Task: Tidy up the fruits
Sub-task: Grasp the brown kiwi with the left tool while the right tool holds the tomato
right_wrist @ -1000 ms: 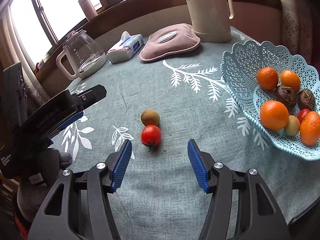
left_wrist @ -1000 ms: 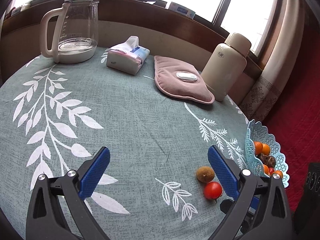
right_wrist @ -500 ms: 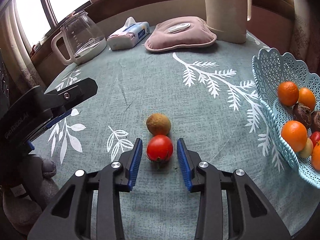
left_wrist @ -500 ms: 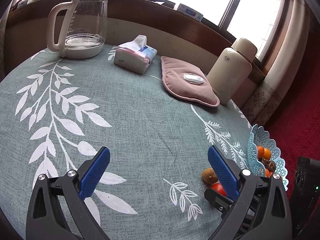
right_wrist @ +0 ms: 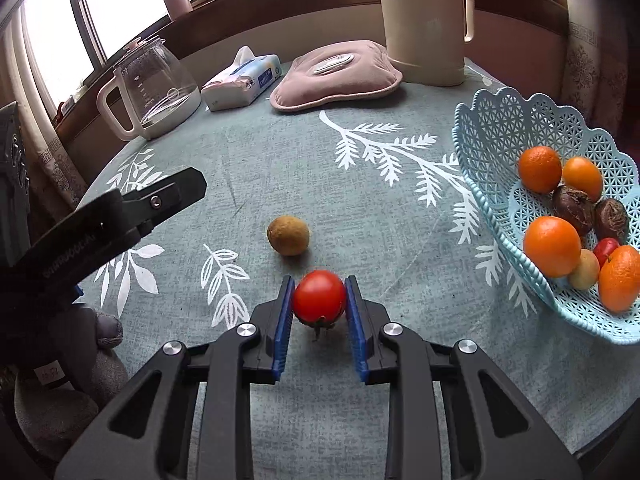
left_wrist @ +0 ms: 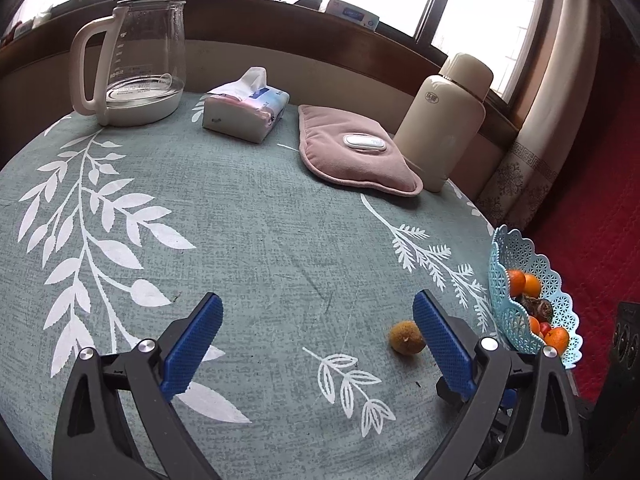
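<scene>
My biggest worry is the basket (right_wrist: 496,136): it sits to the right of the tomato (right_wrist: 319,295), at the edge of the table (right_wrist: 280,168), and it is already full on its near side with oranges and darker fruit. If I drop the tomato from too high, I think it can bounce out or push another fruit over the low rim. If I hit the rim on my way in, the light basket may slide toward the table edge.

The next risk is the tomato itself. It is soft and round, so too much squeeze can split the skin, and too little lets it roll out between the flat pads when I lift.

A smaller risk is the brown fruit (right_wrist: 288,235) just behind the tomato; a forward push can knock it away.

My right gripper (right_wrist: 319,298) has just been closing, and now both blue pads press on the sides of the tomato, which seems to rest on the cloth with its stem down. My left gripper (left_wrist: 318,340) is spread wide and holds nothing; it hangs over the cloth to the left of the tomato, and its jaws have just narrowed slightly.
</scene>
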Demonstrator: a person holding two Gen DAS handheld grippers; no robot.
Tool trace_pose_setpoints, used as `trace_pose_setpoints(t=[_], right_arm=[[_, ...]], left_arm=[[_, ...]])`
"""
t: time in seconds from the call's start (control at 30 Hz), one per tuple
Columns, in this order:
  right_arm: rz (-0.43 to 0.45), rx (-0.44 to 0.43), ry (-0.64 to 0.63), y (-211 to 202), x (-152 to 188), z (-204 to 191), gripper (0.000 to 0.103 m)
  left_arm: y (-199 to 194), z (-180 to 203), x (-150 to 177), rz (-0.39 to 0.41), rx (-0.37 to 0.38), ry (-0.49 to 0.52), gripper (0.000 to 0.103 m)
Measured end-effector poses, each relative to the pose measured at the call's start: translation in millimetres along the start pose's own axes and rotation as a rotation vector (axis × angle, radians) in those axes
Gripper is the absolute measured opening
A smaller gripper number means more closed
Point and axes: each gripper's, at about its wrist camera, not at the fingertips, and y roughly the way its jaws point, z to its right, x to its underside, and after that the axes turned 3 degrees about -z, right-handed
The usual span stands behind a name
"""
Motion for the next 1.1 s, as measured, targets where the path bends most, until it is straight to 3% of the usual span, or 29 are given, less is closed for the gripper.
trace_pose_setpoints(t=[0.23, 0.47, 0.67, 1.1], right_arm=[[0.017, 0.004, 0.02, -17.3, 16.8, 10.2, 0.026], [0.038, -0.007, 0.034, -28.5, 24.9, 18.4, 0.026], [0.046, -0.015, 0.05, -34.6, 28.5, 27.5, 0.026], [0.052, -0.026, 0.065, -37.8, 30.8, 34.7, 0.026]], left_arm=[[8.9, 23.9, 5.6, -0.039, 0.031, 0.099, 0.083], [24.6, 45.8, 8.8, -0.132, 0.088, 0.16, 0.077], [38.8, 56.9, 10.9, -0.197, 0.121, 0.173, 0.059], [52.9, 67.0, 12.9, -0.233, 0.093, 0.204, 0.046]])
